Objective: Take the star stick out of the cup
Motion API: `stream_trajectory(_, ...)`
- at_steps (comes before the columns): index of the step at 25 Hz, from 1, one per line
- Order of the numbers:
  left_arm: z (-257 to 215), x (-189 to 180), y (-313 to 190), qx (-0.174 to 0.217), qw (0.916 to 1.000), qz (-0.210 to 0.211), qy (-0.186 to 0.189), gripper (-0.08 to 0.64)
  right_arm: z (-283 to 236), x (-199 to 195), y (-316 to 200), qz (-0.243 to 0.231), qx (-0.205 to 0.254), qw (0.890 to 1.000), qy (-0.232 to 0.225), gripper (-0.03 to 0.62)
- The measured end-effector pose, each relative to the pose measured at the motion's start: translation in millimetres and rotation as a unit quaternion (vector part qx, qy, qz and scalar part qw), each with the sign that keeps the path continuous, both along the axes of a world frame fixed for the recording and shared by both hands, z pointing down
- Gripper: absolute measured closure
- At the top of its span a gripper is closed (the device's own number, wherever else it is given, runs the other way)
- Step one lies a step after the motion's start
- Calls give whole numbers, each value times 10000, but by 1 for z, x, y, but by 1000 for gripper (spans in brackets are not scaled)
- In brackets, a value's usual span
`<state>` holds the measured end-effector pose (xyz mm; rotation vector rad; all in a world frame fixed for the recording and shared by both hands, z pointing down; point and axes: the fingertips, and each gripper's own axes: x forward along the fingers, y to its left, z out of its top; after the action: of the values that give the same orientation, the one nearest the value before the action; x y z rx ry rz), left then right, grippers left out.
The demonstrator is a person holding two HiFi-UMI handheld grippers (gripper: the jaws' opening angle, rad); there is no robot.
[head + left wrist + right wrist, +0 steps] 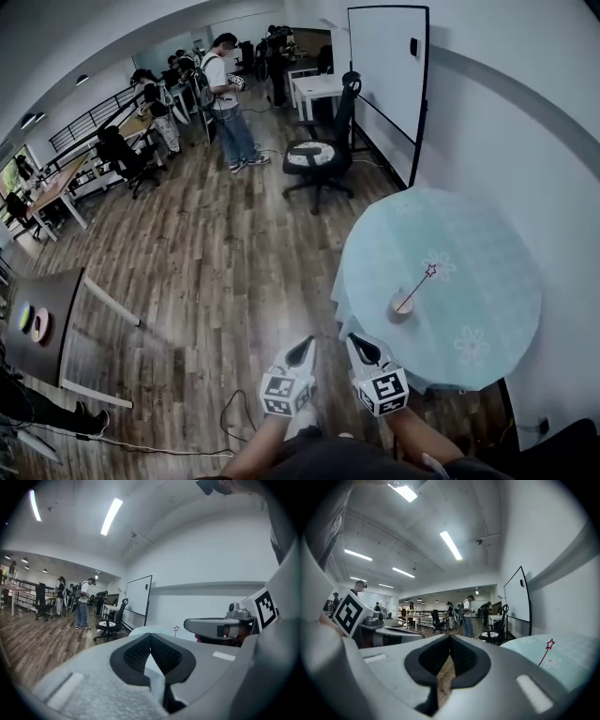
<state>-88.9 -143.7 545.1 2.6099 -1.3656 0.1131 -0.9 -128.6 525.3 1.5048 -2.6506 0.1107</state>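
A small cup (401,307) stands on the round table with a pale blue flowered cloth (487,272) at the right of the head view. A thin red star stick (418,284) leans out of the cup, star tip up and away. Both grippers hover over the floor short of the table's near edge, apart from the cup. My left gripper (305,346) is shut and empty, and so is my right gripper (356,342). In the left gripper view the star (176,628) shows far beyond the shut jaws. The star stick (546,651) rises at the lower right of the right gripper view.
A black office chair (319,159) and a whiteboard (386,66) stand beyond the table. A person (228,98) stands farther back among desks. A dark side table (47,323) sits at the left. A cable (230,412) lies on the wooden floor near my feet.
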Motion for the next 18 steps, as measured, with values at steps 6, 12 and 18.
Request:
stream_trajectory(6,11,-14,-43,97,9990,241,-361,555,-2,-11,-41,286,-92,9995,-87,589)
stream_trajectory(12,5,-36,-73,216,9979,524,-308,555,-8,-32,-63,482,-98,9986,-172,589)
stream_trajectory(18,-2,-46,-95,325,9958,836,-207,555,-5,-30,-75,1000,-120,9947,-219,589)
